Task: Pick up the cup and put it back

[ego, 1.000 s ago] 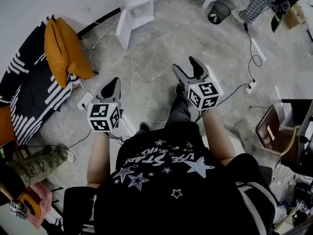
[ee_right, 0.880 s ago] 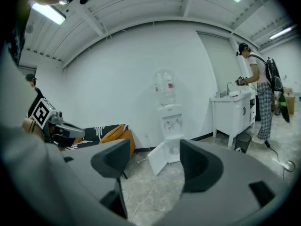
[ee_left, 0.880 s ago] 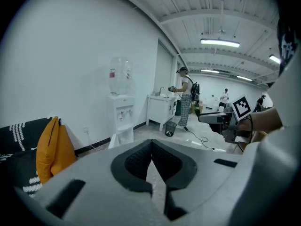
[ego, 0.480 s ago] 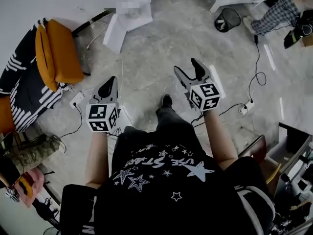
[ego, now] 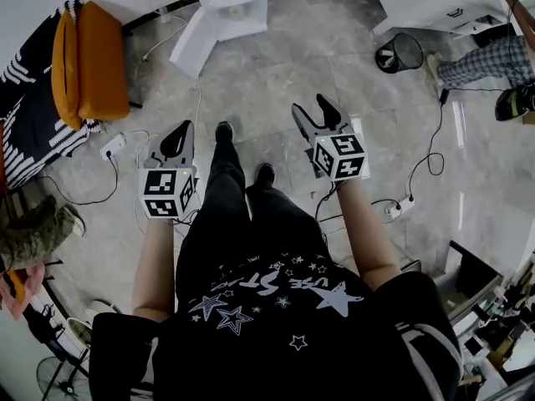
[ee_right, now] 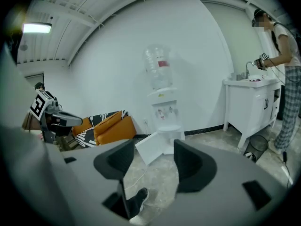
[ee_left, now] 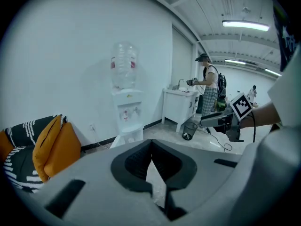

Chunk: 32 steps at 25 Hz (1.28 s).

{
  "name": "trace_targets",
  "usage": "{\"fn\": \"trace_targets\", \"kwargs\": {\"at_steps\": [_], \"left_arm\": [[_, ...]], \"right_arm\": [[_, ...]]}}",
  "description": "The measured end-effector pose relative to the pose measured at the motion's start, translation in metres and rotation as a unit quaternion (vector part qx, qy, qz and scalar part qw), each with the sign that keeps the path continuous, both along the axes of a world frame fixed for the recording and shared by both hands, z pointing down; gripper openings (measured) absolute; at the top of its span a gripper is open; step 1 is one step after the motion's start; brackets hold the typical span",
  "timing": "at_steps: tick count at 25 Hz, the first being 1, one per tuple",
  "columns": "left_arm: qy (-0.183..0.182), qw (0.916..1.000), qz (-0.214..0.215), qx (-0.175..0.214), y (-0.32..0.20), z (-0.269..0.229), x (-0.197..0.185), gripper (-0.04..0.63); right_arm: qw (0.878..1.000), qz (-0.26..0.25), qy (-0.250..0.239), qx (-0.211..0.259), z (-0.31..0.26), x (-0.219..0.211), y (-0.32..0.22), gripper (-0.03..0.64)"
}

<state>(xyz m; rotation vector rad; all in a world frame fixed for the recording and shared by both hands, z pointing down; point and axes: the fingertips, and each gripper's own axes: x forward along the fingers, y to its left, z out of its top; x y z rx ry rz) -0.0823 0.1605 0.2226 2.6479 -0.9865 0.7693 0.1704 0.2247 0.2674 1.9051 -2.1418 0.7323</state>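
No cup shows in any view. My left gripper (ego: 178,134) is held out over the grey floor, and its jaws are shut tip to tip with nothing in them (ee_left: 151,142). My right gripper (ego: 311,107) is level with it on the right. Its jaws stand apart and are closing, with only floor and a shoe seen between them (ee_right: 153,157). Both point at a white water dispenser (ego: 227,5) against the far wall, with a clear bottle on top (ee_right: 157,67) and its lower door swung open (ee_right: 151,149). Each gripper appears in the other's view: the right gripper (ee_left: 220,120), the left gripper (ee_right: 63,118).
An orange cushion (ego: 88,48) leans on striped bedding at the left wall. Power strips and cables (ego: 113,147) lie on the floor on both sides. A black waste bin (ego: 399,54) stands by a white counter (ego: 435,2), where a person (ee_right: 282,69) is standing.
The whole view has shifted toward the water dispenser as the person walks forward. Both grippers keep the same pose in front of the body.
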Motion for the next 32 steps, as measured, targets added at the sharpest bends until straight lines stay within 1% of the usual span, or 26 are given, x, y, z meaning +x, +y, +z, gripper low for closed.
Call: {"fn": "trace_targets", "kwargs": {"at_steps": [3,5,7,10,12,14,18,20,23,25,27,32], "left_arm": [[0.002,0.9999,-0.007,0.012,-0.026,0.01,0.002,0.009],[0.002,0.9998,-0.006,0.02,-0.048,0.021,0.006,0.009],[0.014,0.9996,-0.007,0.022,-0.071,0.034,0.015,0.009],[0.036,0.9991,-0.005,0.023,-0.117,0.056,0.036,0.009],[0.041,0.9988,-0.003,0.026,-0.149,0.072,0.047,0.009],[0.045,0.9988,-0.003,0.021,-0.18,0.093,0.056,0.009],[0.047,0.9987,-0.019,-0.007,-0.234,0.15,0.064,0.009],[0.047,0.9981,-0.032,-0.022,-0.262,0.18,0.064,0.009],[0.048,0.9967,-0.047,-0.045,-0.296,0.224,0.066,0.009],[0.043,0.9965,-0.048,-0.053,-0.315,0.254,0.07,0.009],[0.035,0.9966,-0.049,-0.056,-0.327,0.284,0.074,0.009],[0.034,0.9926,-0.086,-0.078,-0.335,0.353,0.08,0.009]], "right_arm": [[1.0,-0.007,0.004,-0.011,0.008,-0.003,-0.02,0.267],[1.0,-0.007,0.007,-0.016,0.013,-0.004,-0.036,0.252],[0.999,-0.007,0.013,-0.03,0.022,-0.001,-0.054,0.232],[0.998,-0.014,0.031,-0.045,0.036,0.007,-0.095,0.218],[0.997,-0.024,0.051,-0.05,0.049,0.011,-0.13,0.195],[0.996,-0.03,0.065,-0.055,0.067,0.014,-0.166,0.193],[0.993,-0.027,0.081,-0.083,0.125,0.024,-0.237,0.193],[0.992,-0.013,0.075,-0.097,0.16,0.029,-0.274,0.191],[0.991,0.003,0.065,-0.12,0.218,0.032,-0.327,0.165],[0.989,-0.007,0.077,-0.128,0.252,0.028,-0.357,0.156],[0.987,-0.023,0.086,-0.138,0.283,0.023,-0.379,0.155],[0.986,-0.023,0.061,-0.156,0.356,0.035,-0.409,0.155]]}}
